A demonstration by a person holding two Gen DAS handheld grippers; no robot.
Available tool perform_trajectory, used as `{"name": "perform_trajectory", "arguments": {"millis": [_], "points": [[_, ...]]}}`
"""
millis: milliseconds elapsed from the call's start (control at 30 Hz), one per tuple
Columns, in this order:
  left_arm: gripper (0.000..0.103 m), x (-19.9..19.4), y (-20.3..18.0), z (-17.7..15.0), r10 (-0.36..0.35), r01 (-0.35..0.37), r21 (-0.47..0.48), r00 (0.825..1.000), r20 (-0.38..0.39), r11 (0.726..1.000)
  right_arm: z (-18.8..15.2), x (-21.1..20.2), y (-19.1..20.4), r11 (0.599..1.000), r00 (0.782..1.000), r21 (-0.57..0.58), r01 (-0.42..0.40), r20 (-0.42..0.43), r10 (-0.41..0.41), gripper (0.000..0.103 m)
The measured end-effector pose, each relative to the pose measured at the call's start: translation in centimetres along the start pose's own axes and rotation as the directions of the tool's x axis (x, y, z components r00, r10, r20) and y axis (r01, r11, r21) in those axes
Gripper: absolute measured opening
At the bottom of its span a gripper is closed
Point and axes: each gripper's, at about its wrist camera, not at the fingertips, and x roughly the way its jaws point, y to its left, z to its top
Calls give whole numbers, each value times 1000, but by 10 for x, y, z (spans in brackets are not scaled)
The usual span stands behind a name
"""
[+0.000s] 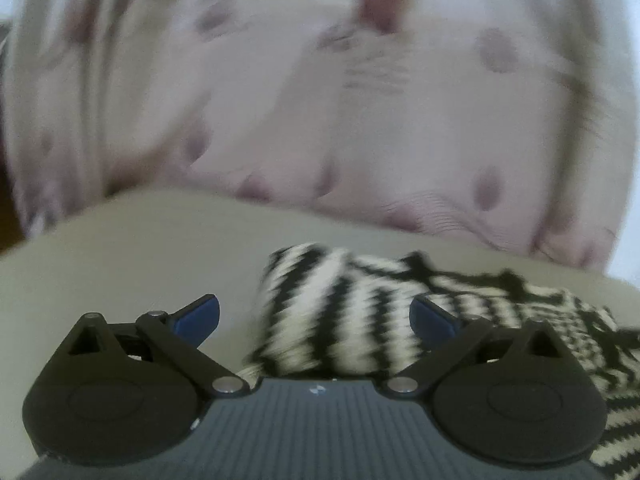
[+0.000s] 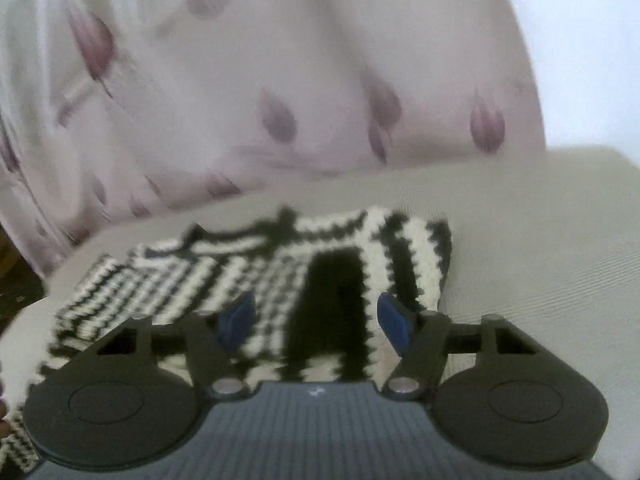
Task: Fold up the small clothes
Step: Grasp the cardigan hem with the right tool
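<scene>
A small black-and-white striped knitted garment (image 1: 340, 312) lies on a beige cushioned surface (image 1: 140, 248). In the left wrist view my left gripper (image 1: 316, 316) is open, its blue-padded fingers (image 1: 200, 316) on either side of a raised fold of the knit. In the right wrist view the same garment (image 2: 248, 276) lies spread out, with a folded sleeve at its right end. My right gripper (image 2: 318, 320) is open just above the knit, its jaws straddling a black patch. Both views are blurred by motion.
A pale pink curtain with purple tulip prints (image 1: 320, 100) hangs behind the beige surface; it also shows in the right wrist view (image 2: 280, 80). The beige surface (image 2: 540, 240) extends right of the garment. Its left edge drops to a dark floor (image 2: 16, 292).
</scene>
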Motion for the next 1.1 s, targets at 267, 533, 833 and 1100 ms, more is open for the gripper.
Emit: {"name": "perform_trajectory", "arguments": {"millis": [267,533,833,1100], "points": [[100,9,14,-16,34,-35,-36,999,-23,999,4,18,21,991,1000,-135,12,9,-11,14],[103,2,4,-25,41,-41,41,999,16,998,16,-4,-13,990,989,-78,119,101,-111,4],[103,26,23,-23,86,-95,-68,988,-128,993,1,7,-42,994,994,47,97,48,-99,5],[103,-21,34,-13,-19,14,-36,991,-131,999,-40,-115,-43,988,994,135,-74,92,62,7]]}}
